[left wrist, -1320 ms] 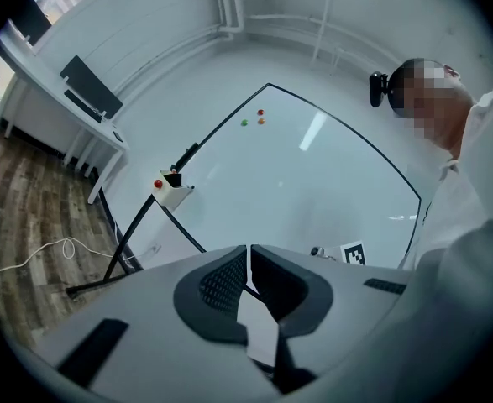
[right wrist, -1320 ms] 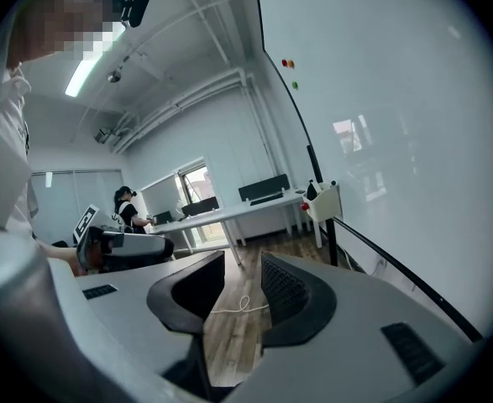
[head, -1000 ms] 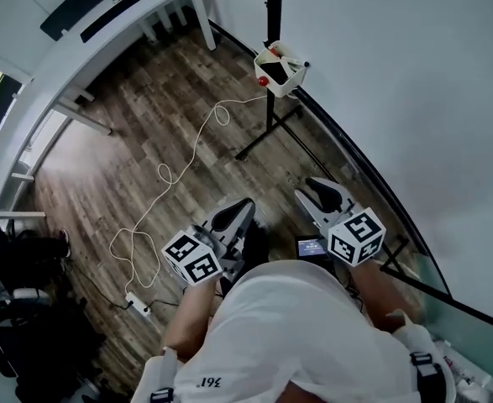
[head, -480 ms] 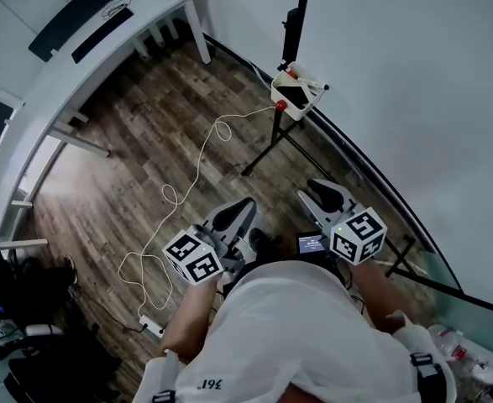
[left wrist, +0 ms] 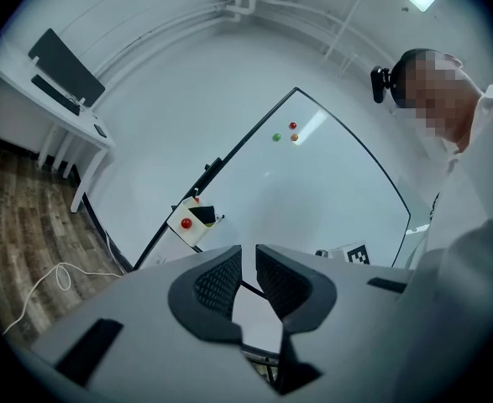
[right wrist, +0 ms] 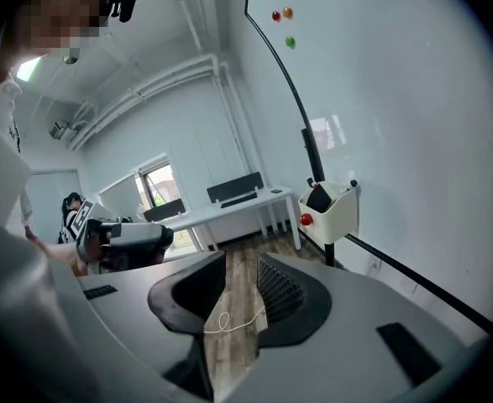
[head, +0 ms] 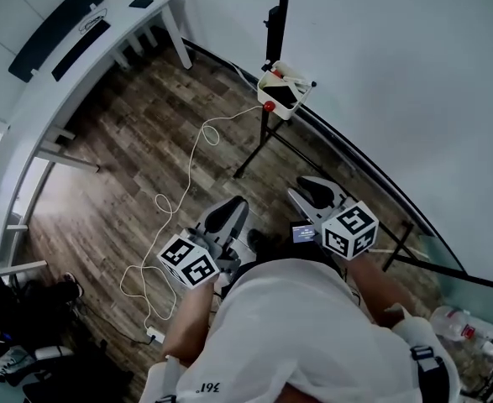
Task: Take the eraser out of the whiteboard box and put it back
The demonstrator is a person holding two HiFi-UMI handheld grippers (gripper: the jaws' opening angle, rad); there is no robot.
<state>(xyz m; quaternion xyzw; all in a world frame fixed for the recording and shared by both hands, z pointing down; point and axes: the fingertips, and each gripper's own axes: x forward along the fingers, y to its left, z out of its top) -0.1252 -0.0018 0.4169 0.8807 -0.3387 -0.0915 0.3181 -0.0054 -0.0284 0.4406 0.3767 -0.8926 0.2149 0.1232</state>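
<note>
The white whiteboard box point(head: 290, 99) hangs on the board's stand, with a red magnet point(head: 269, 106) on its side. The black eraser point(head: 284, 94) sits inside it beside a marker. Both grippers are held in front of the person's chest, well short of the box. My left gripper point(head: 226, 212) has just been opening; its jaws show a narrow gap with nothing between them point(left wrist: 248, 277). My right gripper point(head: 312, 193) stands open and empty point(right wrist: 242, 288). In the gripper views the box point(left wrist: 197, 223) point(right wrist: 334, 212) is ahead, with the eraser point(right wrist: 319, 198) sticking up from it.
The whiteboard point(head: 397, 74) fills the right side, on a black stand with splayed legs point(head: 254, 151). A white cable point(head: 179, 193) trails over the wooden floor to a power strip point(head: 155, 335). A white desk point(head: 70, 65) stands at left. Bags point(head: 28, 368) lie lower left.
The person and both grippers have shifted across the floor, so the desk and cable sit differently in the view. The box stays ahead, out of reach.
</note>
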